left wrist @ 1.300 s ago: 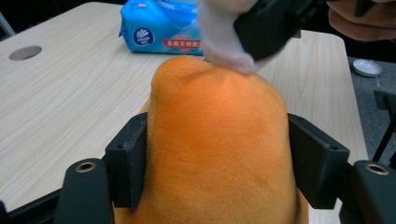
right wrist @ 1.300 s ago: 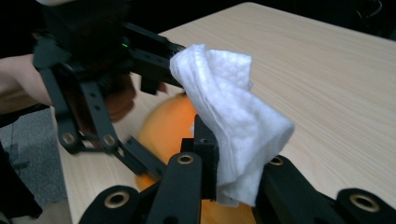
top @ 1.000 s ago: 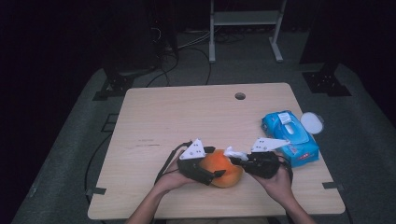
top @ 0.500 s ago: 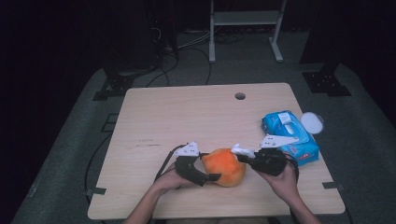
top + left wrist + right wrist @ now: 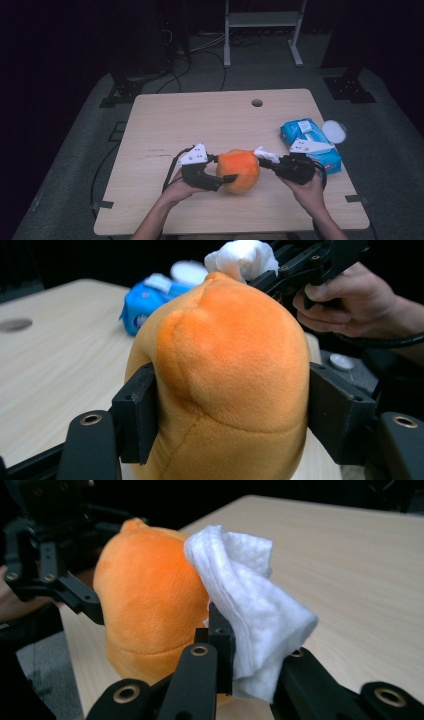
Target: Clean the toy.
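1. Round orange plush toy (image 5: 239,171) resting near the front edge of the light wooden table (image 5: 200,120), between both grippers.
2. Left gripper (image 5: 230,415): jaws just closing, half open, pads pressing the plush flanks.
3. Right gripper (image 5: 250,655): clamped tight on a crumpled white wipe (image 5: 250,605), touching the toy's top.
4. Judged soft, light, compressible; best gripped across the middle.
5. Blue wipe packet (image 5: 310,145): label print unreadable.

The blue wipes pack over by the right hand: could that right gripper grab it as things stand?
Probably not yet. The blue wipes pack lies unobstructed beside the right gripper, but its jaws are shut on a white wipe pressed against the orange plush toy.
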### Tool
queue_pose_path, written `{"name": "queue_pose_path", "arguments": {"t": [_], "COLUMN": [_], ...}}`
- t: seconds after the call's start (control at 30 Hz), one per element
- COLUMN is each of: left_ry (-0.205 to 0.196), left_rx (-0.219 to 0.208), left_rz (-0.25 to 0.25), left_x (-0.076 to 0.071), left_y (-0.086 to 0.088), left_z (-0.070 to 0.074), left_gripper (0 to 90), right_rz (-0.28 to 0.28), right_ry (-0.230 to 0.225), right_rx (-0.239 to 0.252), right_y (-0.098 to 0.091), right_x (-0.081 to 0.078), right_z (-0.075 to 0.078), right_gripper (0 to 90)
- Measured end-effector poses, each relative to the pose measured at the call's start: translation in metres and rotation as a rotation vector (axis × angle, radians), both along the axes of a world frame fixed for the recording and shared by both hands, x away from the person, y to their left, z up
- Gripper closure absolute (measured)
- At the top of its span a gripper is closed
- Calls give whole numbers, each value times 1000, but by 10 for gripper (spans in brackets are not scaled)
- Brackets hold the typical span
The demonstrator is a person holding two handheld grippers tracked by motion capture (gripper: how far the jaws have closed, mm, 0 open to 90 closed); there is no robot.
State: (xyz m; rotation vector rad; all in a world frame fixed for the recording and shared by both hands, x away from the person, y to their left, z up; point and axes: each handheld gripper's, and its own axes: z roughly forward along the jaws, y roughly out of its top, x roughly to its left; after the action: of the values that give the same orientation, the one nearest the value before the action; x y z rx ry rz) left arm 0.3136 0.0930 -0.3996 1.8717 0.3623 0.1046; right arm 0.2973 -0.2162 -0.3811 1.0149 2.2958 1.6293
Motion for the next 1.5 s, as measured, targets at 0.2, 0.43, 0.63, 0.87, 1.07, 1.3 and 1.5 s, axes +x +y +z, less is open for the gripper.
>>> {"name": "queue_pose_path", "arguments": {"t": [0.2,0.43,0.63,0.87,1.07,1.3,1.5], "left_ry": [53,20,-4,14,-3,46,93], "left_rx": [56,64,87,42,89,47,13], "left_rz": [26,52,21,11,23,61,98], "left_x": [8,6,0,6,0,6,10], "left_y": [-9,-12,-20,-17,-20,-13,-11], "left_z": [-38,-38,-38,-42,-41,-44,-46], "left_gripper": [174,255,253,82,263,283,277], "right_rz": [-9,-41,17,44,103,34,144], "right_ry": [95,62,-23,13,-30,-22,-66], "right_rx": [-88,-87,-80,-97,-83,-100,-141], "right_y": [7,1,13,13,23,9,36], "right_x": [16,15,1,4,-6,1,-16], "right_z": [-35,-27,-7,-18,-12,-15,-15], "right_gripper": [833,832,829,829,829,830,829]}}
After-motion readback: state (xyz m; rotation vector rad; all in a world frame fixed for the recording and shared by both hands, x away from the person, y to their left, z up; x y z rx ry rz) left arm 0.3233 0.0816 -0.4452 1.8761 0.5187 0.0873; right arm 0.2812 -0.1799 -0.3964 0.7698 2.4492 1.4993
